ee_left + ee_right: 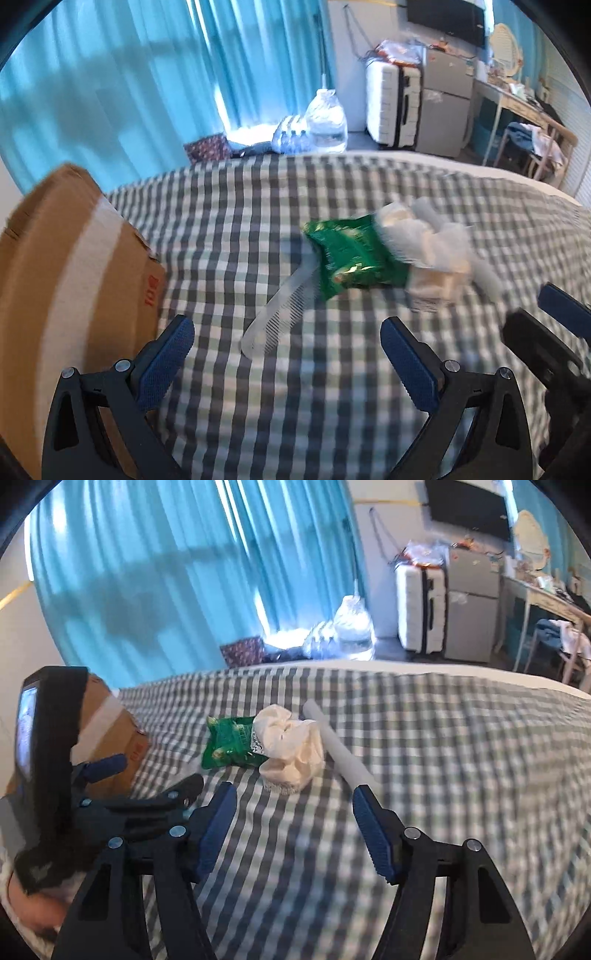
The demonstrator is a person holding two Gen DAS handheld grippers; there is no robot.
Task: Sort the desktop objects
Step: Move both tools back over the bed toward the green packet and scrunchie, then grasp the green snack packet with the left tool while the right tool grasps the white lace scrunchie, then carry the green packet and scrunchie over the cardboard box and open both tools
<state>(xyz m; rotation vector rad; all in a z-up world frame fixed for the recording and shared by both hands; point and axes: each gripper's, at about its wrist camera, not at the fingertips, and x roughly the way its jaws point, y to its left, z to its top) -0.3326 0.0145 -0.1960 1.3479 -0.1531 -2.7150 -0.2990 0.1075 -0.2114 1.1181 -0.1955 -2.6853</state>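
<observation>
Green packet (354, 258) beyond both open jaws

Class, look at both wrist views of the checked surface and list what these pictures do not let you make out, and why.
- Print on the green packet: left wrist view, motion blur.
- Upper end of the clear comb: left wrist view, tucked under the packet.
- What the crumpled white item is: both views, shape unclear.
- Inside of the cardboard box: left wrist view, cut off by the edge.
</observation>
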